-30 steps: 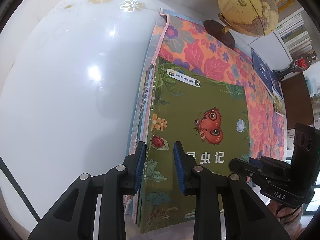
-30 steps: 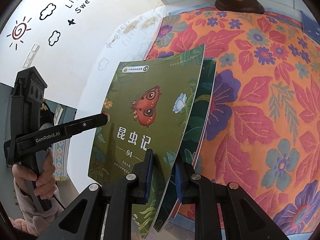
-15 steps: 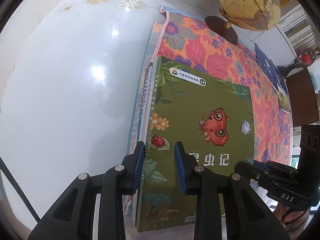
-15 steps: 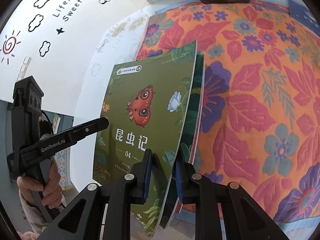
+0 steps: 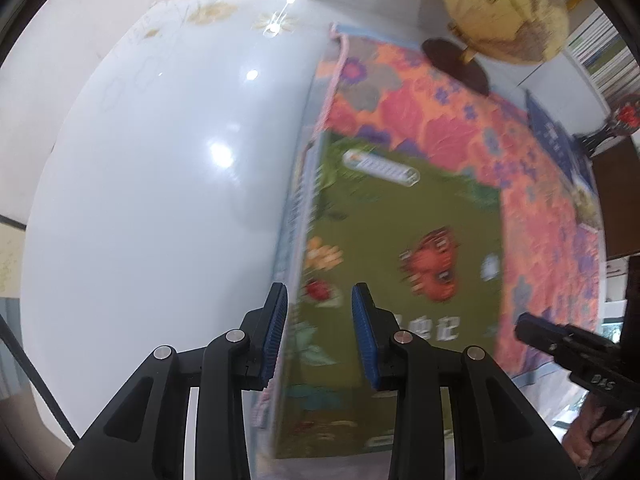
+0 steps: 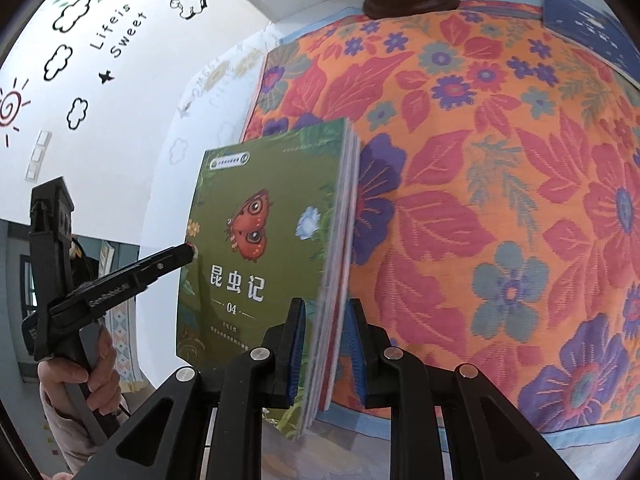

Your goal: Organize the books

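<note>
Now a stack of thin books (image 6: 276, 240), the top one green with a butterfly on its cover, sits at the left edge of a flowered cloth (image 6: 500, 208) on a white table (image 5: 160, 200). The right gripper (image 6: 326, 344) has its fingers narrow and pressed on the near right edge of the stack, pinching several books together. The left gripper (image 5: 320, 332) straddles the spine side near a ladybird print; its jaws have just been opening, the stack's edge stands between them, and the pads look clear of it, though blur makes this hard to judge. A globe (image 5: 504, 8) stands at the cloth's far end, and a blue book (image 6: 588, 28) lies at its far right.
</note>
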### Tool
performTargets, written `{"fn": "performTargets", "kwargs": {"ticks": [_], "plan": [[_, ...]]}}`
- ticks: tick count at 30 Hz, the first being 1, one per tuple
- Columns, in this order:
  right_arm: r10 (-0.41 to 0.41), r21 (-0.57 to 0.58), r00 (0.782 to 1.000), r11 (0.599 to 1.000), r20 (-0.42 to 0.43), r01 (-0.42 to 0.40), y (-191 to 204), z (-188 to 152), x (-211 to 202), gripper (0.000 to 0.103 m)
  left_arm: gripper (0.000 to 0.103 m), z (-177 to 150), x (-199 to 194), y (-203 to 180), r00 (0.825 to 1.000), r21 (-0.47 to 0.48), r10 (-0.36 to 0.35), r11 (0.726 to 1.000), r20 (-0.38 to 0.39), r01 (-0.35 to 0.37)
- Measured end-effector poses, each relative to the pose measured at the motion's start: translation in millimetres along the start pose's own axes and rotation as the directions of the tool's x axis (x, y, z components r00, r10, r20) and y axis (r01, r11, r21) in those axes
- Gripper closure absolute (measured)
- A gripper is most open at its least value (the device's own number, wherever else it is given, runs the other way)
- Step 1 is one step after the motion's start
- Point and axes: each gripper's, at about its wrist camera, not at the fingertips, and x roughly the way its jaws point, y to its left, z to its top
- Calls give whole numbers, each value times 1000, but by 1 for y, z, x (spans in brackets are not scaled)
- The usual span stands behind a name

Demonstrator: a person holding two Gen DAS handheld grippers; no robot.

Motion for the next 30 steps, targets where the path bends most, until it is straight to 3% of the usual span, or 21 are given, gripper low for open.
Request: {"fn": "performTargets", "kwargs": {"ticks": [7,24,30], "plan": [[-1,49,997,999,75,-2,-43,3,-40,84,72,14,-18,-54,997,73,-12,997,82,6],[-78,220,969,975,232,26,-202,16,-156,83,72,40,29,-256,991,248,-125,962,36,112],[-50,262,959,965,277,-25,-248,37,-174,83,72,64,56,-313,987,295,-154,946,54,132]]}}
